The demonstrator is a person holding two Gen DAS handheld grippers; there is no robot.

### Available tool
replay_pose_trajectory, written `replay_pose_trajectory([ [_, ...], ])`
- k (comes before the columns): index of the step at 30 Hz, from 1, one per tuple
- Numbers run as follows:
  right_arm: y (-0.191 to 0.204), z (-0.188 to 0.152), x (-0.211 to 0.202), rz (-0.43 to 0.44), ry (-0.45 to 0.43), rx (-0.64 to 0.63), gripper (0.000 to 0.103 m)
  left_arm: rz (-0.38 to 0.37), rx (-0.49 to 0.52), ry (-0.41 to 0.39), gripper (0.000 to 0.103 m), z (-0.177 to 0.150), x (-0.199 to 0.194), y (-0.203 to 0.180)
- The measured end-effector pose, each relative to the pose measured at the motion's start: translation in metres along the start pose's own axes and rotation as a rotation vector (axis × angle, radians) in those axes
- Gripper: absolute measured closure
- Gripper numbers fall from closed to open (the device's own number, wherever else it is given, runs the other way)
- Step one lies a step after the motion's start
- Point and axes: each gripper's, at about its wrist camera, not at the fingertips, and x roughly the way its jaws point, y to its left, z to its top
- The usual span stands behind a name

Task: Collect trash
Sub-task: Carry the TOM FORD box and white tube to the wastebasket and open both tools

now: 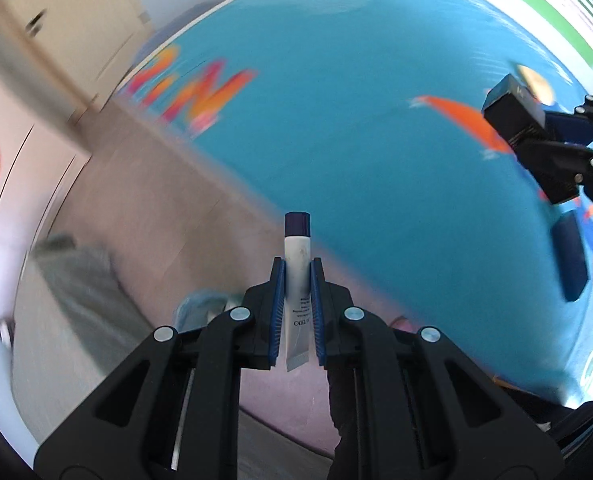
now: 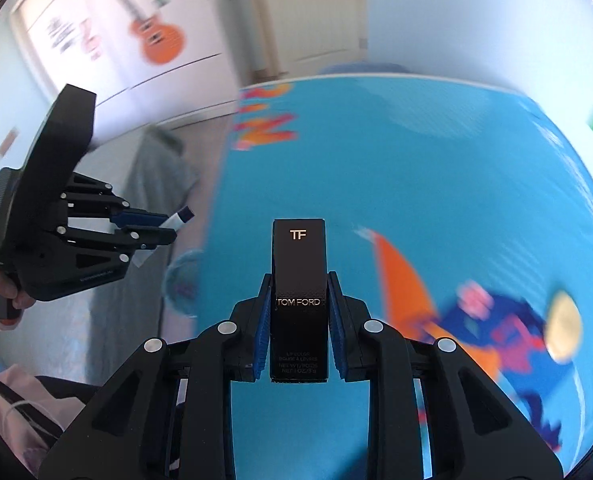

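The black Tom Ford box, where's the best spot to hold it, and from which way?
Probably just how it is held now: the black box is long with flat sides, so the right gripper comes in from its bottom end, along its length, and presses the pads on two opposite flat sides around the lower half. Flat faces give the pads plenty to press on.

open blue mat (image 2: 416,168), grey bin (image 2: 152,184) beside it
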Motion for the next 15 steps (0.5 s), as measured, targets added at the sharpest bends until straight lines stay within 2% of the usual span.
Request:
replay_pose_trajectory([
  [8,0.098,0.058,0.058,0.153,0.05,-0.216,0.077,0.058,-0.239,0.042,0.092,-0.066,0.004,0.09],
  [15,0.178,0.09,0.099,0.269,0.105,-0.356,0.077,0.078,-0.412,0.088,0.092,-0.121,0.015,0.148],
])
